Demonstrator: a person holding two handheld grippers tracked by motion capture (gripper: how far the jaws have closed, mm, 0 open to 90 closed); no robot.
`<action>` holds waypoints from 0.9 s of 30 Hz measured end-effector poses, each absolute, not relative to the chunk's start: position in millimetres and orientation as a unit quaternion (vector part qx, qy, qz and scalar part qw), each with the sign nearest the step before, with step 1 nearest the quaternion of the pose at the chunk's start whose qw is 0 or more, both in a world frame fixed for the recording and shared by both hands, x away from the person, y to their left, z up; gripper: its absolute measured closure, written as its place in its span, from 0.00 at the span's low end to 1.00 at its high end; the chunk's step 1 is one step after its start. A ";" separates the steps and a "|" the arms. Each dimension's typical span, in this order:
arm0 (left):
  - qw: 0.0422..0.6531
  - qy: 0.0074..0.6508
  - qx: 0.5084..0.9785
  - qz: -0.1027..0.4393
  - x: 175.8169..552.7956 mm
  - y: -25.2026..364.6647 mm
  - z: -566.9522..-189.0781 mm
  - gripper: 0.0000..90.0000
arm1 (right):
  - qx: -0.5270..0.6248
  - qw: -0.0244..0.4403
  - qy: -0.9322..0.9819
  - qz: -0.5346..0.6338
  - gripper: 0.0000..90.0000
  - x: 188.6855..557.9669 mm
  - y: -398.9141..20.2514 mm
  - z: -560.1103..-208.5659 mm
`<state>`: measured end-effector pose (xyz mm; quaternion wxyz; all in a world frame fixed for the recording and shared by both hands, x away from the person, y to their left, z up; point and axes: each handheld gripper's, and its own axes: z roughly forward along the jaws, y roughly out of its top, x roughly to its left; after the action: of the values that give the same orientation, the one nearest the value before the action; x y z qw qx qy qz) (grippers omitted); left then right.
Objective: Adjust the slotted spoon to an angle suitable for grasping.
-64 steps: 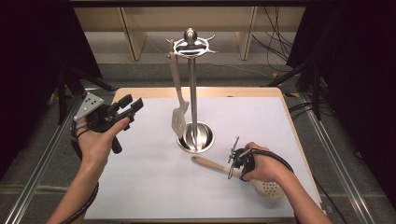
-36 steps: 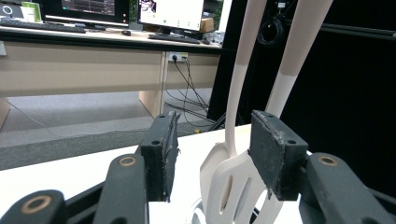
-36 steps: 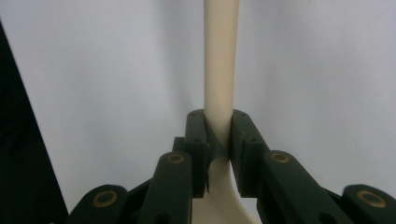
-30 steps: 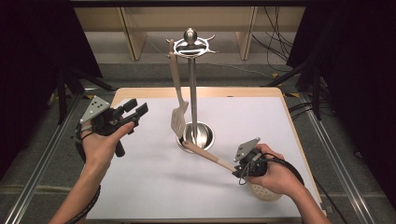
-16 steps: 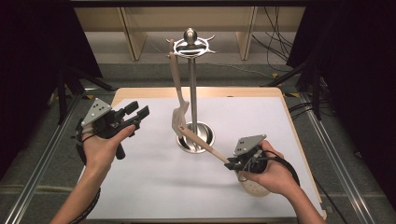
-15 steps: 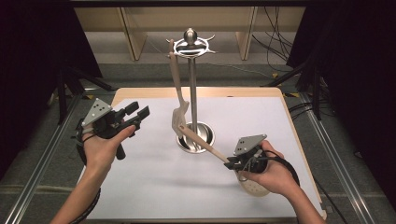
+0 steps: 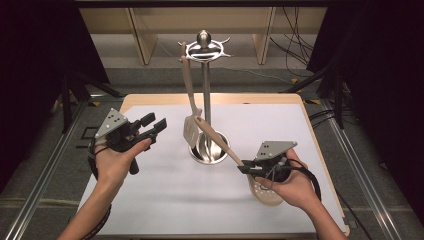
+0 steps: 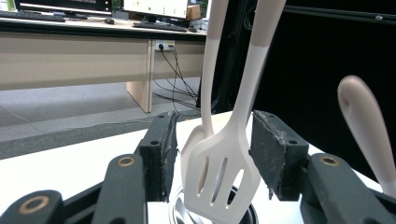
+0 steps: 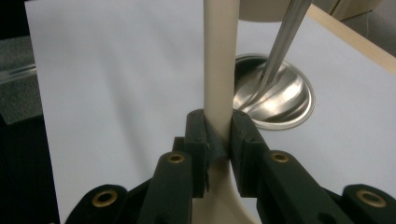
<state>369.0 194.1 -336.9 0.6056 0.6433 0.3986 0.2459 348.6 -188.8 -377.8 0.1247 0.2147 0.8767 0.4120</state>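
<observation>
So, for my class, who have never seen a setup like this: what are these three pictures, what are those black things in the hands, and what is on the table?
A person sits at a table covered in white and holds a hand-operated tool in each hand; each ends in black tongs. One picture looks down from above. The other two come from small cameras riding on each tool, looking along its own tongs.

On the table stands a metal utensil stand with a slotted turner hanging from its top.

The right tongs are shut on the handle of a perforated spoon, lifted at a slant with the handle end up by the stand's pole. The left tongs are open and hold nothing; in their own camera the turner shows beyond them.
</observation>
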 end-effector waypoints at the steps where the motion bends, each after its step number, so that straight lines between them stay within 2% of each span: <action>1: 0.605 0.399 0.644 0.246 368.7 193.8 -336.9 0.56 | 0.213 0.128 0.873 0.419 0.88 348.9 -189.5 -375.9; 12: 0.611 0.377 0.654 0.236 362.2 182.0 -335.7 0.55 | 0.215 0.137 0.855 0.453 0.88 347.9 -187.5 -365.1; 27: 0.637 0.324 0.675 0.183 350.3 142.1 -327.4 0.53 | 0.228 0.151 0.839 0.470 0.88 348.5 -178.6 -353.4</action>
<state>350.3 142.1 -327.4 0.6374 0.6748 0.3238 0.1831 348.5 -178.6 -353.4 0.1513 0.2282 0.8393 0.4698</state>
